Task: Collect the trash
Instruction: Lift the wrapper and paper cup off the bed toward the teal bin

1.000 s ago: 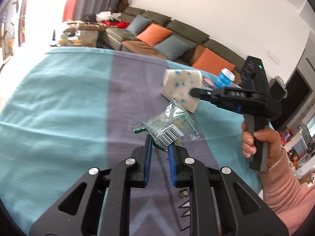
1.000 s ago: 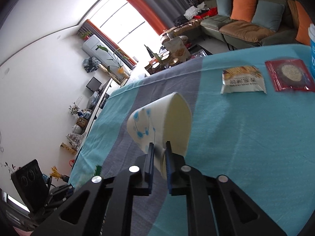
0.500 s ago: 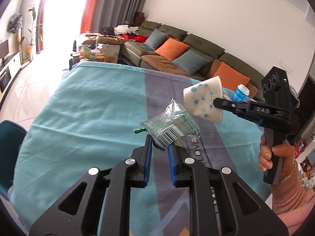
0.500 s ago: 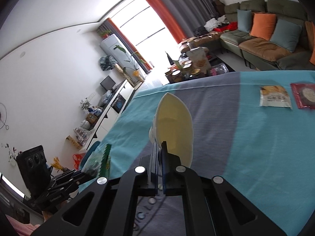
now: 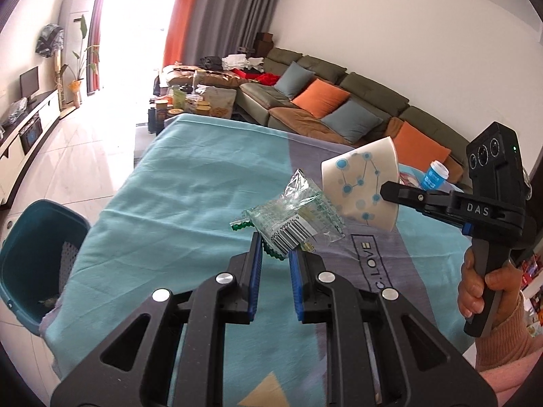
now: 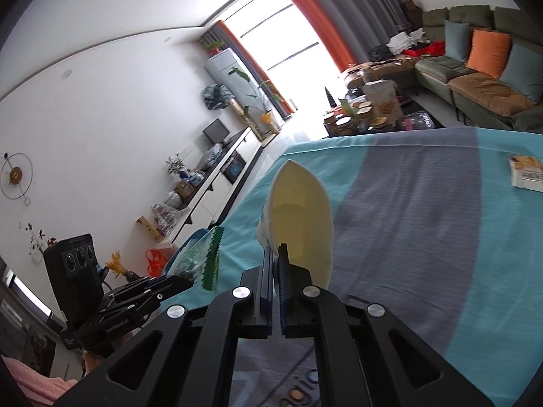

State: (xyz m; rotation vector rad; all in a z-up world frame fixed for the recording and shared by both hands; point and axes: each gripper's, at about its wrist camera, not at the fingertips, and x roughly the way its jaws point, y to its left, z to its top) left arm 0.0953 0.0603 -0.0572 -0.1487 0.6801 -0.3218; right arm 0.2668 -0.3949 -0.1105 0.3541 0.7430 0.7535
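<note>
The left gripper (image 5: 275, 252) is closed on a crinkled clear wrapper (image 5: 293, 215), light and slippery, best pinched at its sealed edge. To its right, the right gripper (image 6: 275, 257) is clamped on the wall of a paper cup (image 6: 300, 217), which is soft and squashes flat. Compared with one second ago, both are lifted higher above the desk (image 5: 190, 183), and a teal bin (image 5: 37, 257) now appears at lower left.

The left gripper (image 5: 275, 249) points forward and downward, its blue-padded jaws nipped together on something thin. The right gripper (image 6: 275, 254), gripped by a hand (image 5: 482, 293) in a pink sleeve (image 5: 509, 352), has its jaws pressed flat together on something.
</note>
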